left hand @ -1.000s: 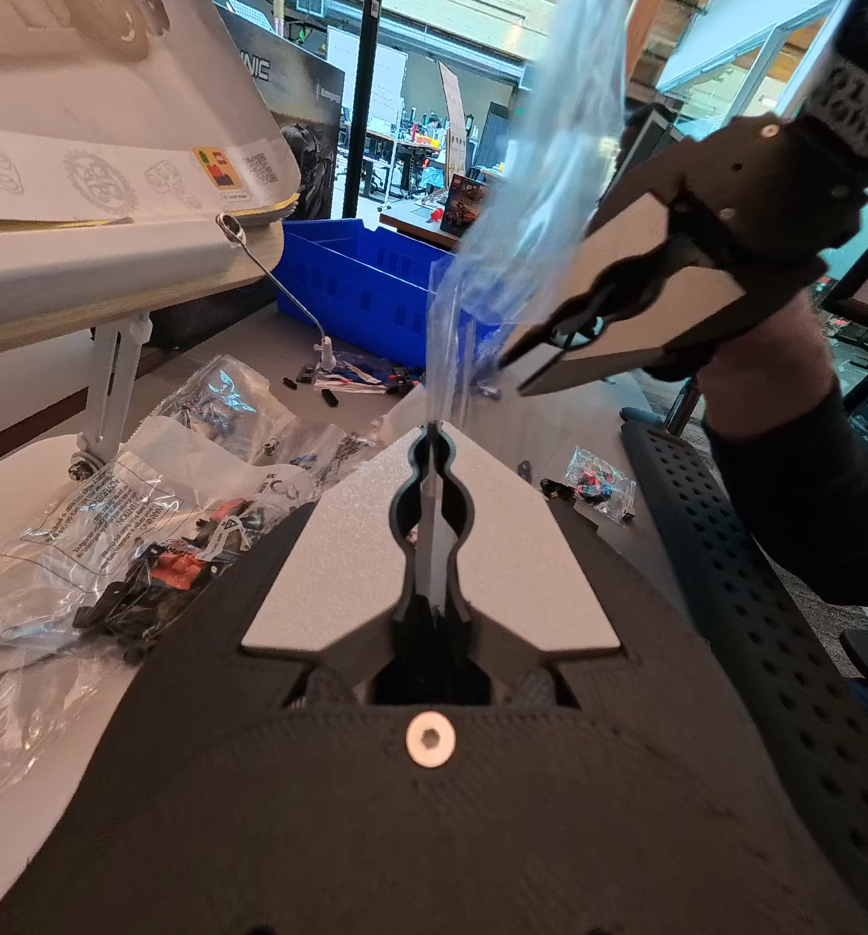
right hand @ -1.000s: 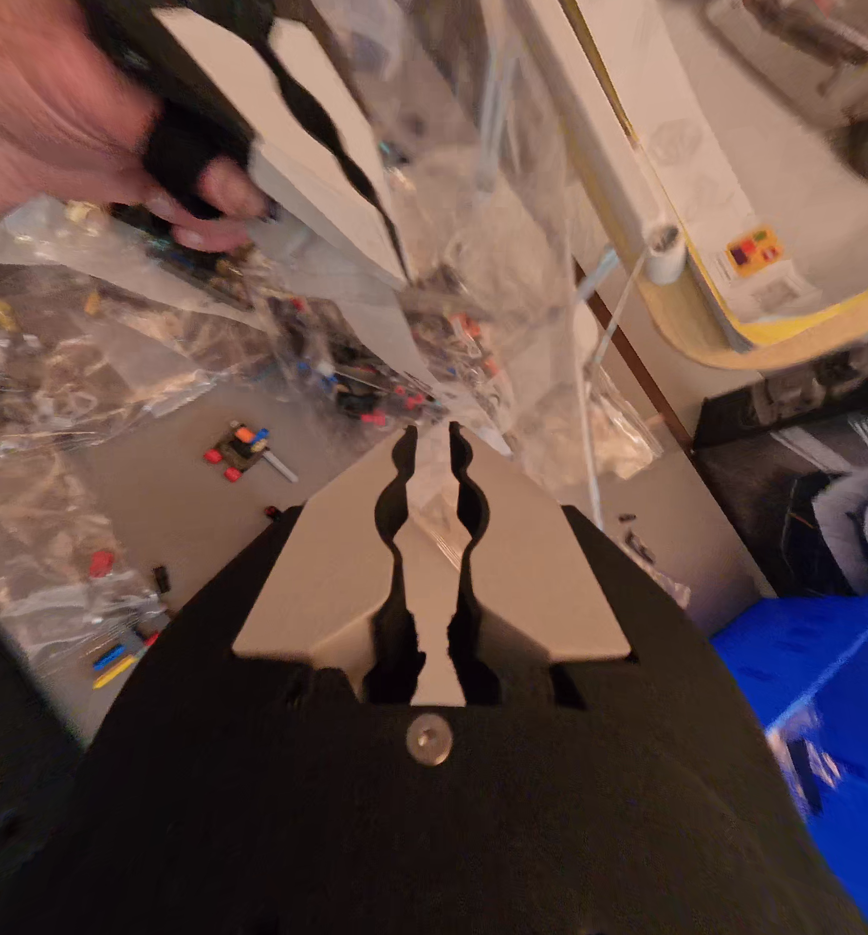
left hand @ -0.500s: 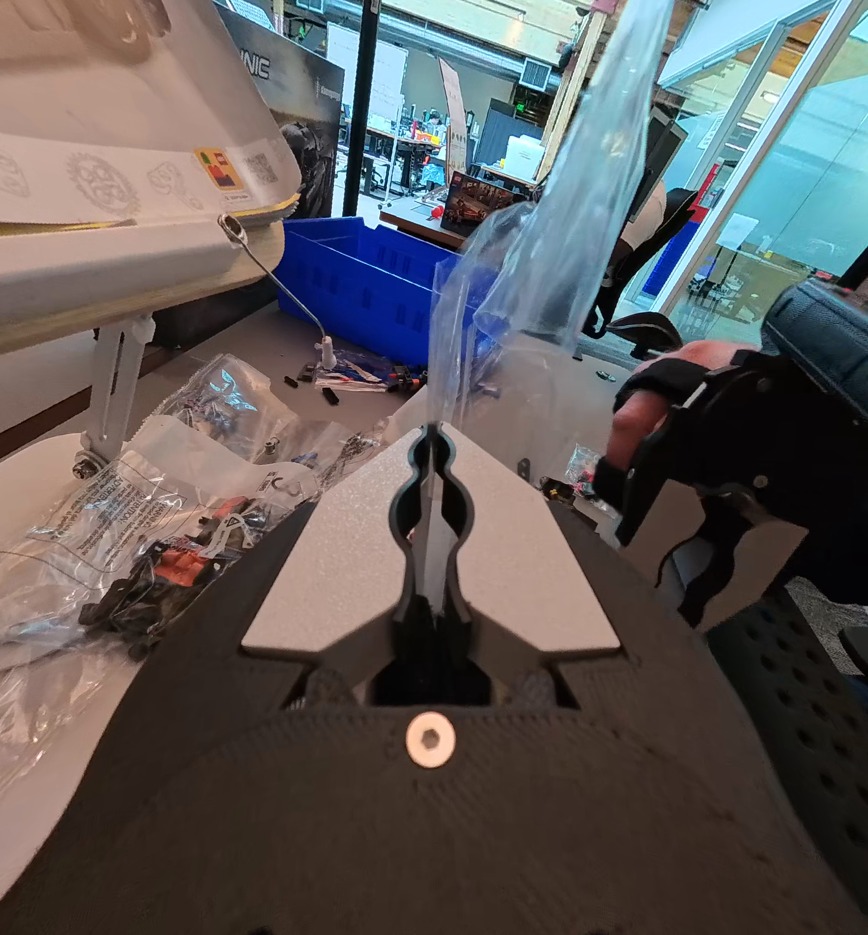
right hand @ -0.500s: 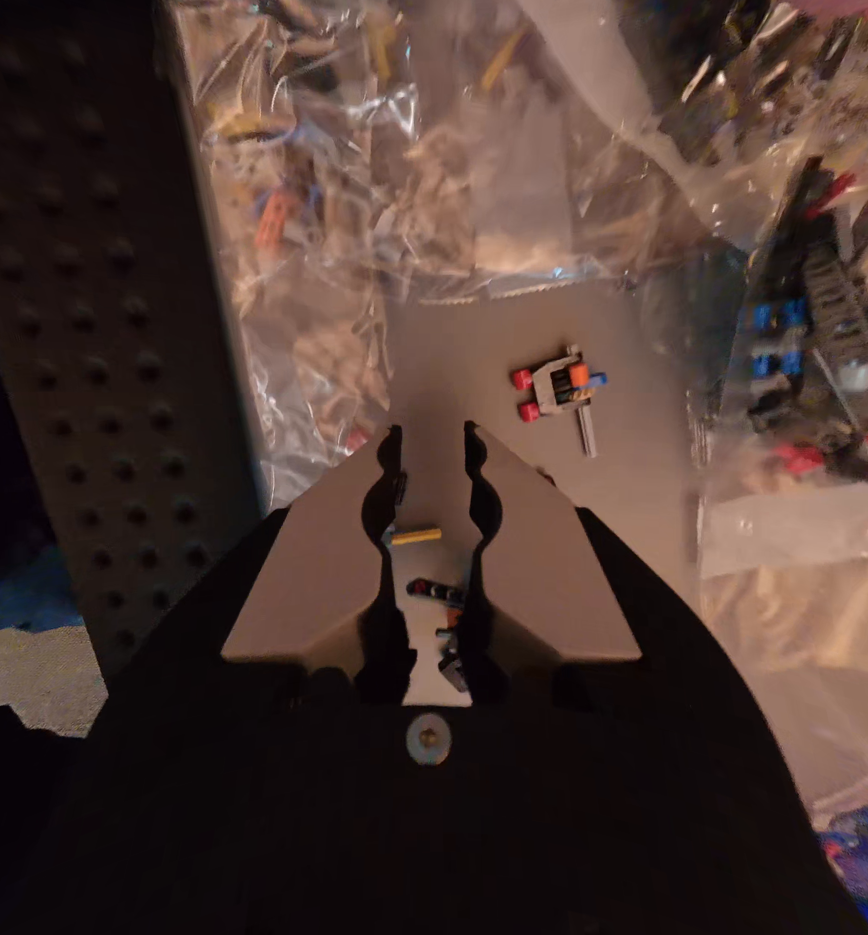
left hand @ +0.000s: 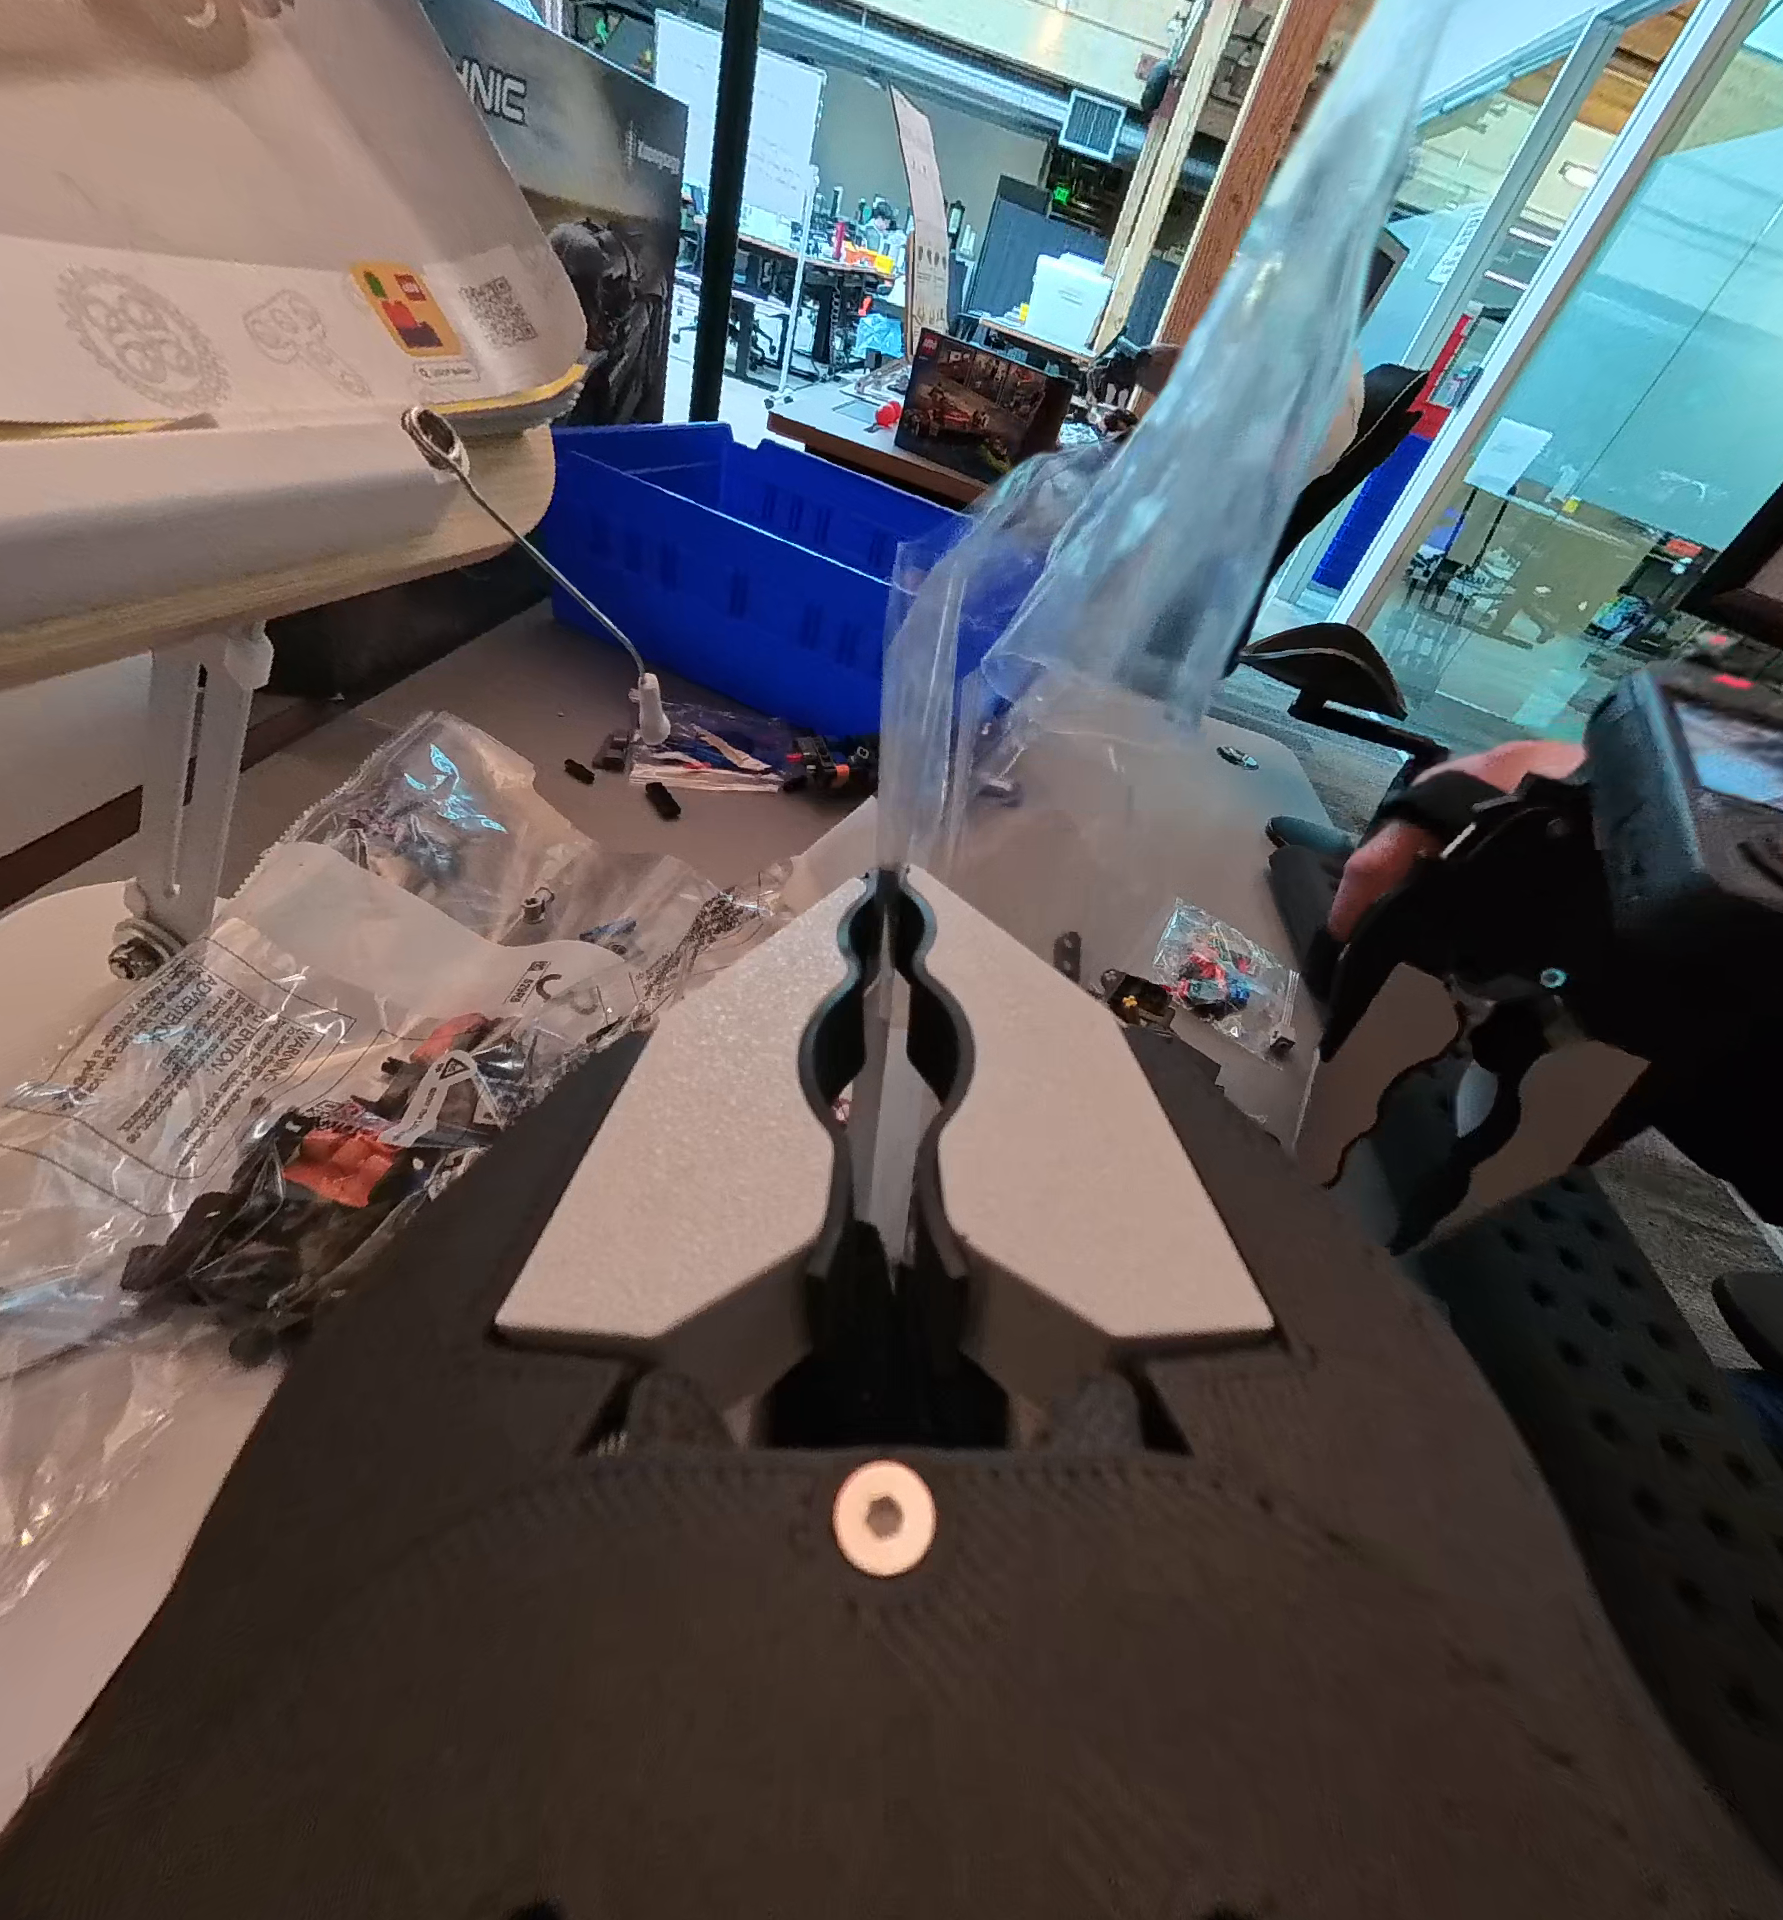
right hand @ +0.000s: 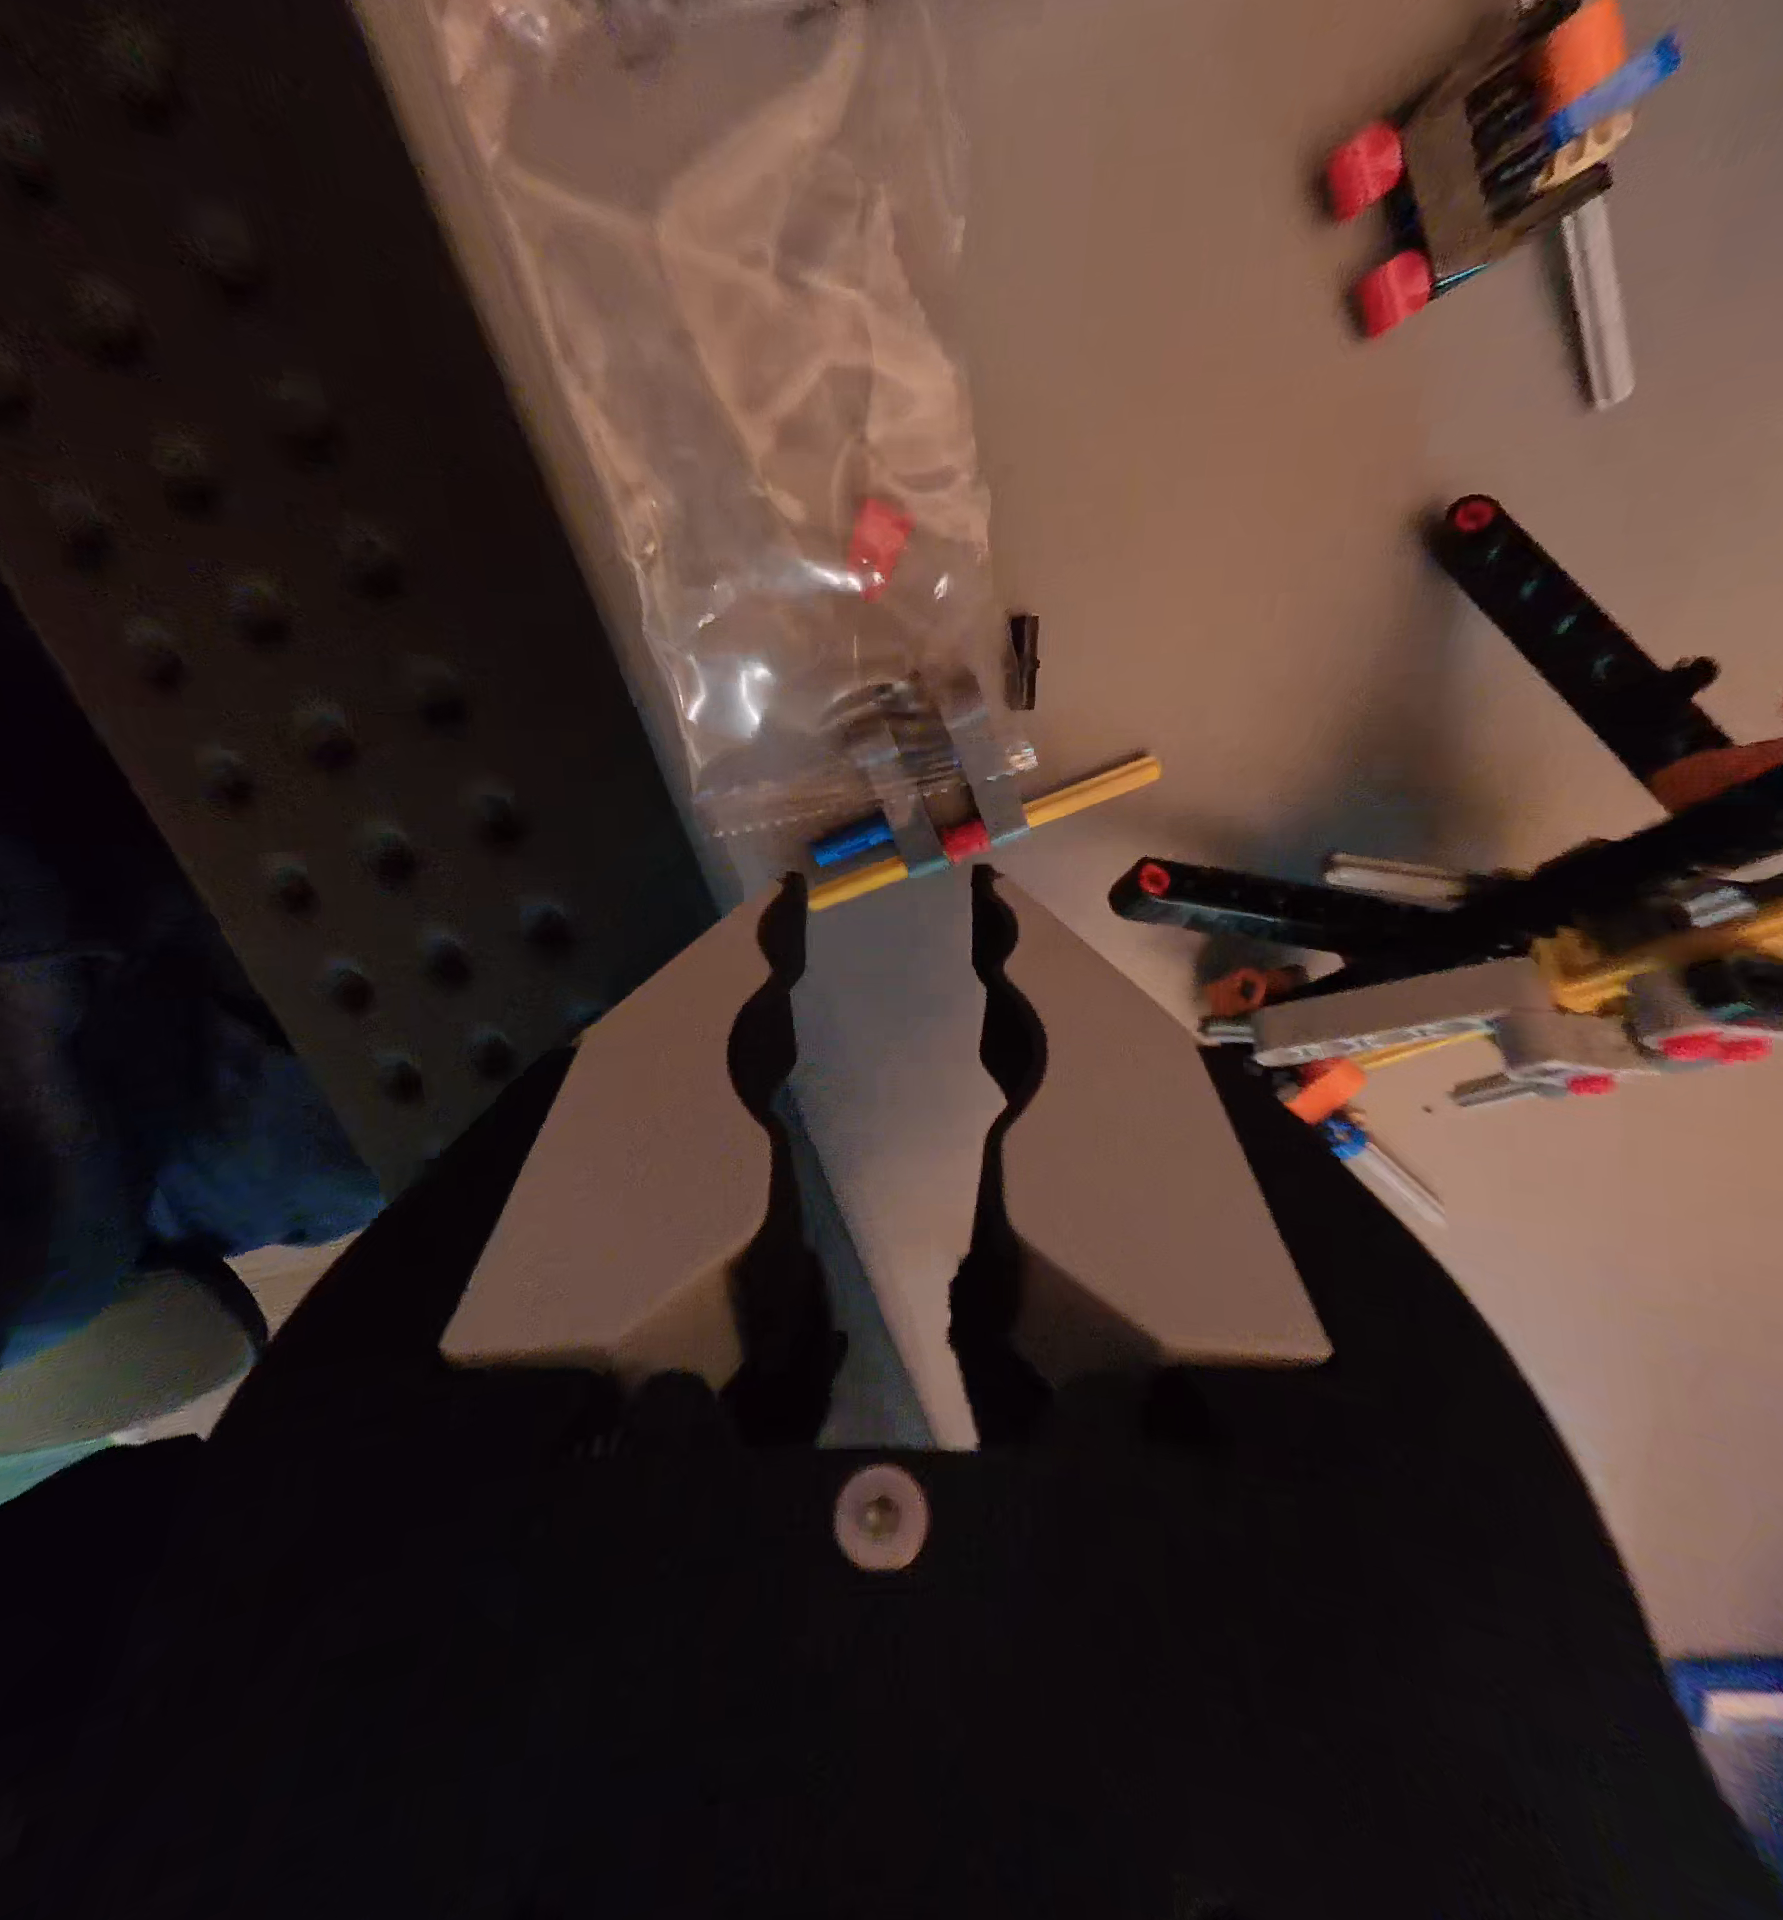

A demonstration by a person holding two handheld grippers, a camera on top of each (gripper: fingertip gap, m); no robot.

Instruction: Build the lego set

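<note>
My left gripper (left hand: 892, 883) is shut on the edge of an empty clear plastic bag (left hand: 1157, 488) and holds it up above the table. My right gripper (right hand: 882, 883) is open and empty, pointing down just short of a small piece made of a yellow axle with grey, red and blue parts (right hand: 954, 831). It also shows at the right of the left wrist view (left hand: 1386, 1122), low over the table. A partly built lego assembly (right hand: 1552, 997) lies to the right, and a small block with red pins (right hand: 1469, 177) lies farther off.
Sealed bags of lego parts (left hand: 274, 1070) lie at the left under a white stand holding the instruction booklet (left hand: 191, 312). A blue bin (left hand: 741, 582) stands behind. A small clear bag (right hand: 762, 416) lies beside a dark perforated chair edge (right hand: 243, 520). The gap from one gripper's tips to the other's is roughly 25 cm.
My right gripper left the held bag, swung down to the table and closed in on the yellow axle piece. My left gripper stayed still, holding the bag.
</note>
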